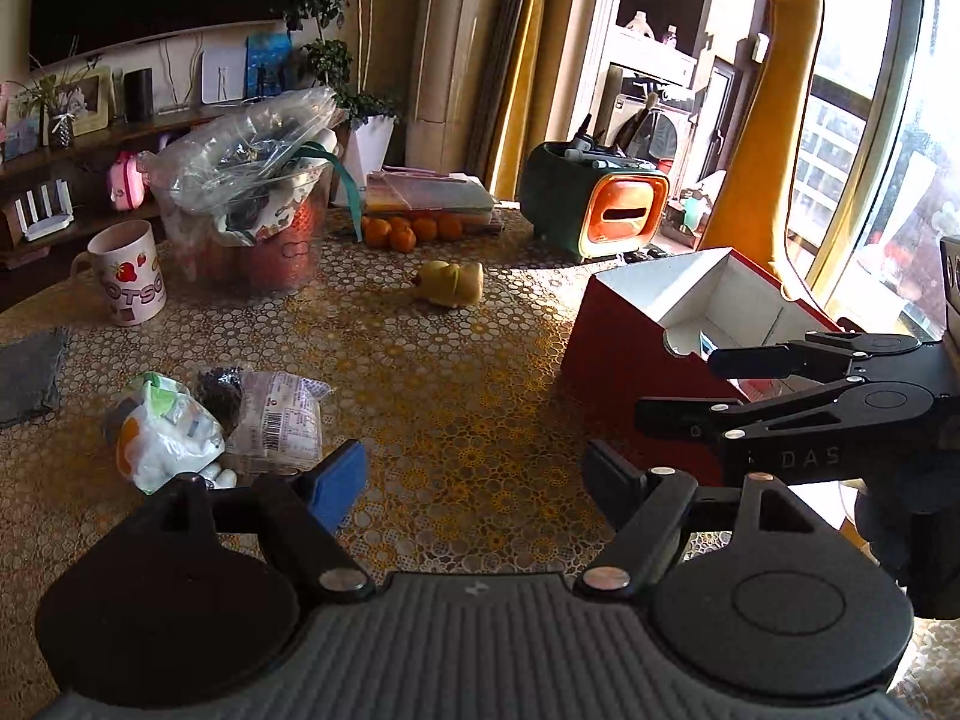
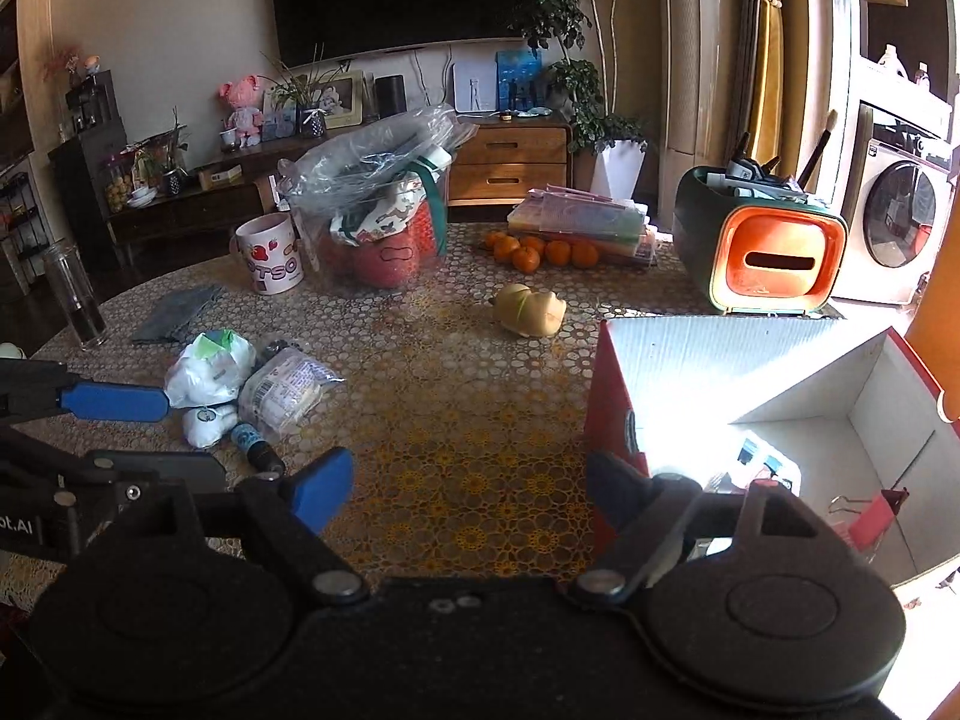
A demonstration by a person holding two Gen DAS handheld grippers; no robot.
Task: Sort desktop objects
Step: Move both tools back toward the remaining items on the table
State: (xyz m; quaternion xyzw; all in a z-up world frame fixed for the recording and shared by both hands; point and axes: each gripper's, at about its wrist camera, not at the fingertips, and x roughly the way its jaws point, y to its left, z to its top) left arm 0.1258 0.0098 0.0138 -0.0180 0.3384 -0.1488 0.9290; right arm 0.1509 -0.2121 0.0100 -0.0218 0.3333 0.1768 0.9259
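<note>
Crumpled snack packets (image 2: 252,384) lie heaped left of the open red box (image 2: 780,396).

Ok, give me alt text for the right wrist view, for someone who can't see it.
The open right gripper hangs empty over a patterned table, beside an open red box on its right holding a few small items. To the left lie crumpled packets near the left gripper's blue finger; a yellow toy lies farther back.

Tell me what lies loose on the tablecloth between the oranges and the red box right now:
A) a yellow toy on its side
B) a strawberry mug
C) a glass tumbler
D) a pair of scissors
A: the yellow toy lies on its side on the tablecloth, in front of the oranges and left of the red box.
</note>
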